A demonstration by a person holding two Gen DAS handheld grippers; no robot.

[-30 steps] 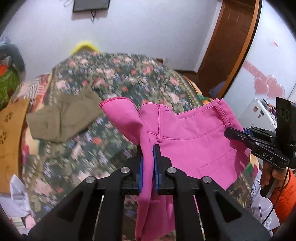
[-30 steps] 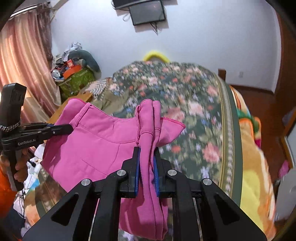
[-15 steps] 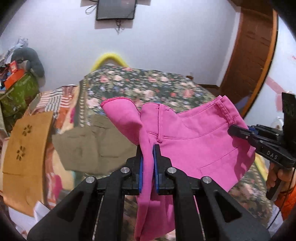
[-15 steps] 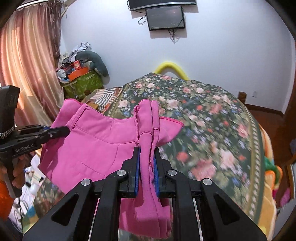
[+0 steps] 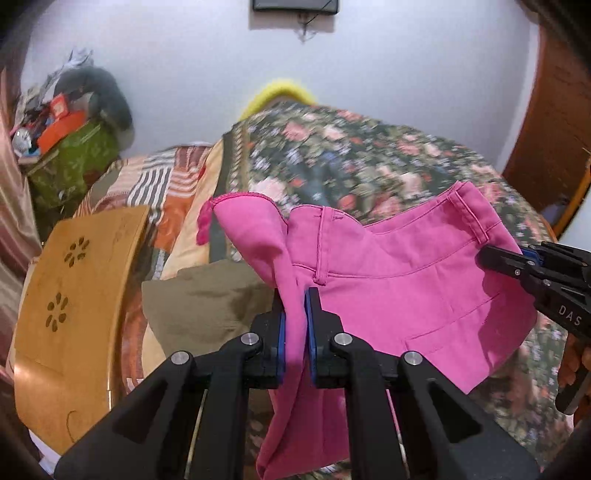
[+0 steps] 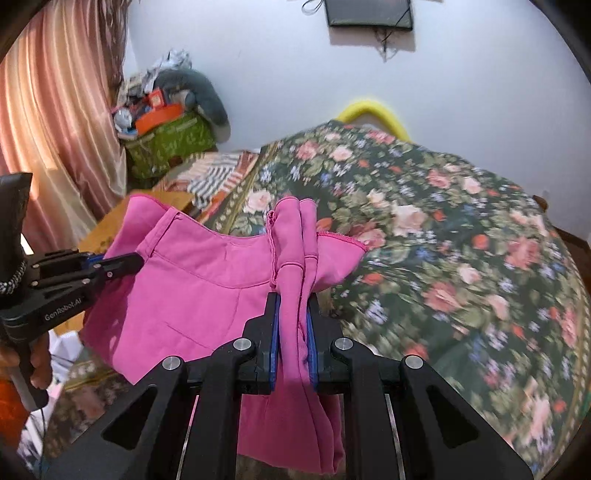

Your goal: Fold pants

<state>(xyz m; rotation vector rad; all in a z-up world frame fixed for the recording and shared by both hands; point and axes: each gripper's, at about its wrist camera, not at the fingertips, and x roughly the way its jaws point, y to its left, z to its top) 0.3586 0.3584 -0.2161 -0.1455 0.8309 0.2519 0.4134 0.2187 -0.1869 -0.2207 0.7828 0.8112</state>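
Pink cloth fills the near part of both wrist views: the pink pants (image 5: 399, 288) hang in the air between the two grippers, held up at the waistband above the bed. Closest in the left wrist view, the left gripper (image 5: 294, 317) has its blue-padded jaws pressed together on a bunched fold of the waistband, and loose fabric droops below them. In the right wrist view the right gripper (image 6: 293, 317) is likewise clamped on a thick gather of the pink pants (image 6: 207, 295), several layers squeezed between its pads. Each camera also catches the other tool at the side: the right gripper comes in from the right edge of the left view, pinching the far waistband corner by a belt loop, and the left gripper comes in from the left edge of the right view, nipping the opposite corner. The waistband sags in a shallow curve between the two holds.

Just beyond the cloth, an olive-brown garment (image 5: 207, 302) lies folded flat on the bed's near left side, next to a wooden board with flower cut-outs (image 5: 70, 295). The dark floral bedspread (image 6: 443, 229) stretches away behind, blurred in places. Farther left a green box heaped with clutter (image 6: 170, 140) stands by a pink curtain (image 6: 55, 110), and a dark screen (image 6: 369, 13) hangs on the white back wall
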